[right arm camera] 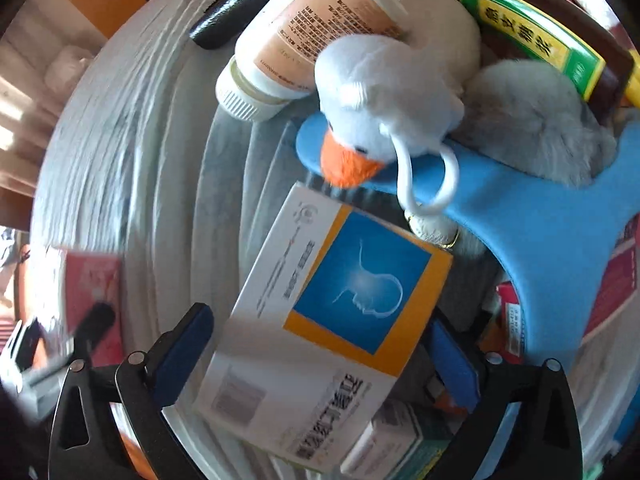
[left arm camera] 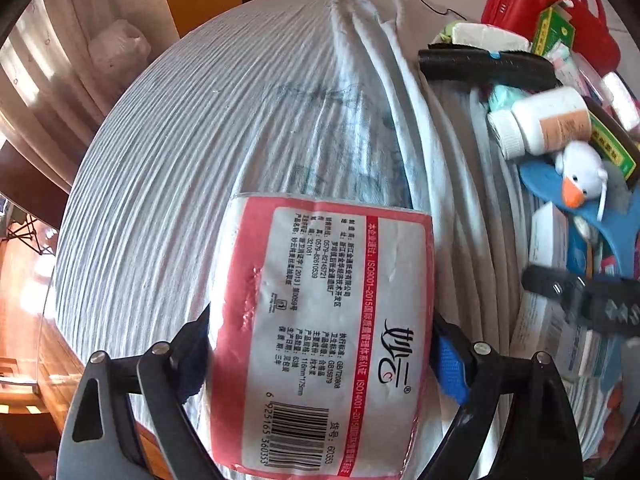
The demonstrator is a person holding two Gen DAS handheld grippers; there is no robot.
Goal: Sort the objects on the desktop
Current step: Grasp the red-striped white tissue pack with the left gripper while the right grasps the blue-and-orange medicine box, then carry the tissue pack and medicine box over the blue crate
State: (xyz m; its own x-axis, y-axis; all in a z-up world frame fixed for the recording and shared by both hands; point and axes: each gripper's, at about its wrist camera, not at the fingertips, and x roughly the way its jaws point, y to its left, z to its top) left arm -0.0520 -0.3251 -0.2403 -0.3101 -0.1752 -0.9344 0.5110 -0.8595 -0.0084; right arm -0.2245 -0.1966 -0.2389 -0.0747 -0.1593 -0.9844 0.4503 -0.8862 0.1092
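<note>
The left claw [left arm camera: 320,344] is clamped on a soft pack of tissues [left arm camera: 320,332] in red and white wrapping, one pad pressed against each side of the pack, which runs forward from between the fingers over the bare striped cloth [left arm camera: 200,152] of the table. The right claw [right arm camera: 320,344] has a white, blue and orange medicine box [right arm camera: 320,320] between its fingers; the right pad looks to touch the box's edge, but whether the left pad bears on it I cannot tell, so the grip may be loose. That is probably the first risk: if only one side is in contact, the box could swing or drop onto the other boxes lying just under the claw. Straight ahead of the right claw, and very near the box's far corner, sits a toy duck [right arm camera: 384,112] with a white loop, resting on a blue foam piece [right arm camera: 540,232], with a white pill bottle [right arm camera: 304,36] lying beyond to the left. Pulling the box forward or upward could snag the loop or nudge the duck and set the bottle rolling. On the left, the pack is squashy, so a hard squeeze may let it slip or twist out sideways when it is carried or lowered.
</note>
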